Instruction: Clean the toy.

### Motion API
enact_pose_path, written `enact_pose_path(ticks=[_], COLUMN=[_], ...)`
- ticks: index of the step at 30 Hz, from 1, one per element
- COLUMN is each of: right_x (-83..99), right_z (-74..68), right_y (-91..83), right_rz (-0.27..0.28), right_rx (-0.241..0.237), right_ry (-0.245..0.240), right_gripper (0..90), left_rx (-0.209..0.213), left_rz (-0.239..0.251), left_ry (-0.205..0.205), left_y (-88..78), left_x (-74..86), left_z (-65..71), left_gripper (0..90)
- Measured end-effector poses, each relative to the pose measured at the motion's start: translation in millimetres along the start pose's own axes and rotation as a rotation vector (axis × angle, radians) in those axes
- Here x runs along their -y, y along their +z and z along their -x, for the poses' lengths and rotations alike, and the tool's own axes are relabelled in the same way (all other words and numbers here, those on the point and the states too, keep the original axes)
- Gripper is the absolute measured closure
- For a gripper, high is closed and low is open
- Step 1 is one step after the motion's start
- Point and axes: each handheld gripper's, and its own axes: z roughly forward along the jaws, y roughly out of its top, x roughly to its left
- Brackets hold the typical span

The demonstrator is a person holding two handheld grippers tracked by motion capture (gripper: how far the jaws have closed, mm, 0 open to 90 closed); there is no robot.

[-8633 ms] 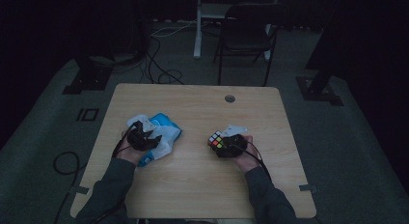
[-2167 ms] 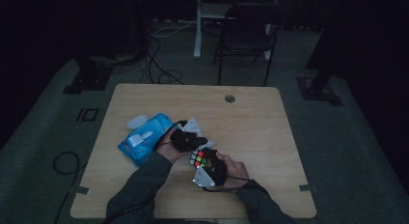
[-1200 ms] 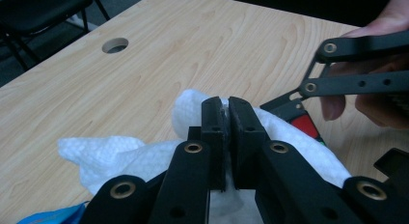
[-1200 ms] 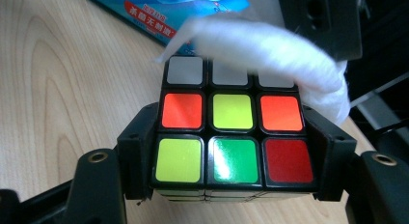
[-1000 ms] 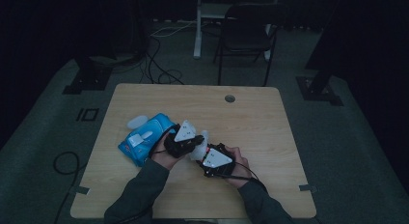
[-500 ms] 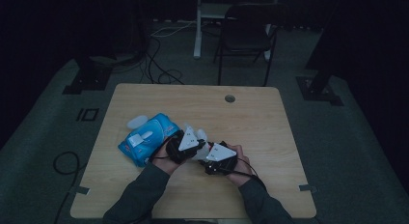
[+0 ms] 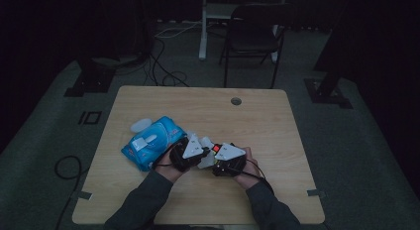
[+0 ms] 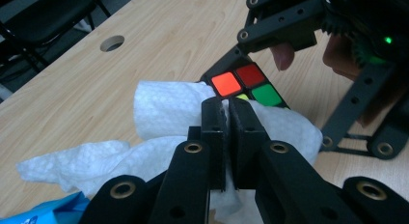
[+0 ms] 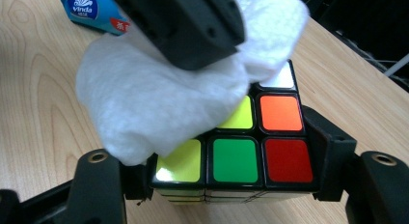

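The right tongs (image 9: 231, 185) clamp a puzzle cube (image 9: 241, 156) by two opposite sides, its coloured face turned up, just above the counter (image 7: 277, 121) near the middle of its front half. The left tongs (image 8: 226, 122) are pressed together on a white wipe (image 8: 164, 113), which lies directly on that face (covering its far-left squares in the right gripper view). The left gripper view shows the wipe's loose tail trailing back toward the blue wipe pack (image 7: 151, 143); the high view places both hands side by side
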Motion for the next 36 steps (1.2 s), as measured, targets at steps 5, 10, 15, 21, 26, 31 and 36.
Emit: enact_pose_path(ticks=[5, 10, 15, 21, 26, 31, 36], right_x=[-0.6, 0.3, 1.1, 1.2, 0.4, -0.4, 0.2], right_z=[4.2, 7.9, 8.8, 6.2, 2.6, -0.1, 1.0], right_y=[0.2, 0.2, 0.1, 0.0, 0.7, 1.2, 0.5], right_rz=[0.001, -0.001, -0.006, -0.008, -0.003, 0.003, 0.004], right_rx=[-0.002, -0.008, -0.006, -0.018, -0.039, -0.065, -0.075], right_ry=[0.031, 0.061, 0.062, 0.053, 0.049, 0.043, 0.044], right_gripper=[34.0, 34.0, 34.0, 34.0, 34.0, 34.0, 34.0], left_rx=[-0.002, 0.001, 0.008, 0.012, 0.016, 0.016, 0.031], left_rz=[-0.002, -0.001, 0.003, 0.011, 0.029, 0.035, 0.036], left_ry=[0.002, -0.002, -0.005, -0.010, -0.039, -0.049, -0.047], left_y=[-2.4, -1.2, 2.9, 8.5, 13.3, 16.6, 17.6], left_x=[1.1, 0.5, -1.6, -5.0, -7.1, -9.6, -10.2], left_z=[1.7, 2.3, 2.5, -0.7, -6.7, -9.8, -7.6], left_gripper=[87.0, 87.0, 87.0, 86.9, 86.8, 86.8, 86.8])
